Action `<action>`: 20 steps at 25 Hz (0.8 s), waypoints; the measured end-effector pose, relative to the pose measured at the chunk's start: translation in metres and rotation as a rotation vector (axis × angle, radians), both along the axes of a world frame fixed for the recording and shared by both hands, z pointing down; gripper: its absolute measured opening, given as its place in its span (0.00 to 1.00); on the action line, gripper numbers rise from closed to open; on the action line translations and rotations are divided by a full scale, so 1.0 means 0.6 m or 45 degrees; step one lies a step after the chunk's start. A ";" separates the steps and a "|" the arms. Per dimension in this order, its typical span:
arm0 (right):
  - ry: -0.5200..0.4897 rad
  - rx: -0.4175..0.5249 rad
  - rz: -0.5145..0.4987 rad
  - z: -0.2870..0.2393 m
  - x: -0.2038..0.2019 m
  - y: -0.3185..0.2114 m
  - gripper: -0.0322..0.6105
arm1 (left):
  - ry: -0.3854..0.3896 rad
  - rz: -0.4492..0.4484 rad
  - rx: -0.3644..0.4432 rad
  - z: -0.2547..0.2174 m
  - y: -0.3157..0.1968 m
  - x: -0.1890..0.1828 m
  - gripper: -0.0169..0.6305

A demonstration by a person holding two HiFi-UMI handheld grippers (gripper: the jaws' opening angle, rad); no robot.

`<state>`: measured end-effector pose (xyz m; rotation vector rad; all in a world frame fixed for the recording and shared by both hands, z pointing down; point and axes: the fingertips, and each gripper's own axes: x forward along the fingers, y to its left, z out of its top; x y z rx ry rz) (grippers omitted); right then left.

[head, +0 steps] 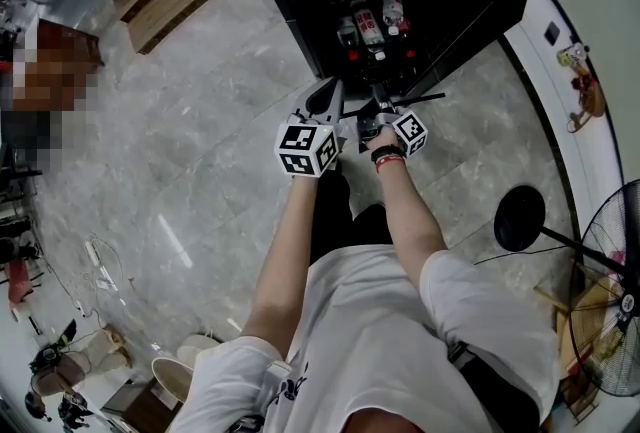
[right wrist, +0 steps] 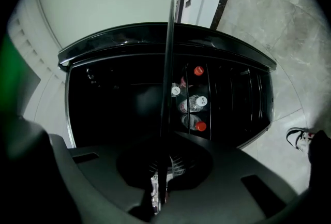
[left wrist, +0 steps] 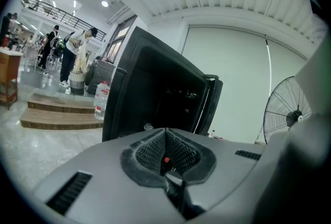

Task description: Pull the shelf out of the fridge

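**A:** Which way does the thin black wire shelf [right wrist: 166, 88] lie from the right claw [right wrist: 163, 168]?

**B:** Straight ahead, toward the black fridge [right wrist: 129, 109]. The right claw is clamped on the shelf's near edge. The shelf's length runs from there into the fridge's open front (so I'd judge the pull goes straight back, away from the fridge).

**A:** And the left claw [left wrist: 165, 145]?

**B:** Closed on nothing. It hangs just in front of the fridge beside the right one, so only the right hand has the shelf.

**A:** How does the shelf look?

**B:** Edge-on it is a slim dark line. In the head view it shows as a few fine rods just outside the fridge. Clear plastic bottles with red and white caps [right wrist: 195, 104] sit inside the fridge beyond it.
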<state>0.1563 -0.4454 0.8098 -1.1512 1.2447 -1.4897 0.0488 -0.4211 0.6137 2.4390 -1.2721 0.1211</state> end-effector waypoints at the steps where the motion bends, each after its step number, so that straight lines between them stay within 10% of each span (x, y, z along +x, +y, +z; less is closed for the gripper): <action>1: -0.004 0.004 -0.001 0.000 0.001 0.008 0.09 | -0.001 0.000 0.001 -0.002 0.002 0.000 0.05; 20: 0.104 0.100 -0.205 -0.181 0.038 0.208 0.09 | -0.065 -0.163 0.093 -0.110 0.154 -0.001 0.05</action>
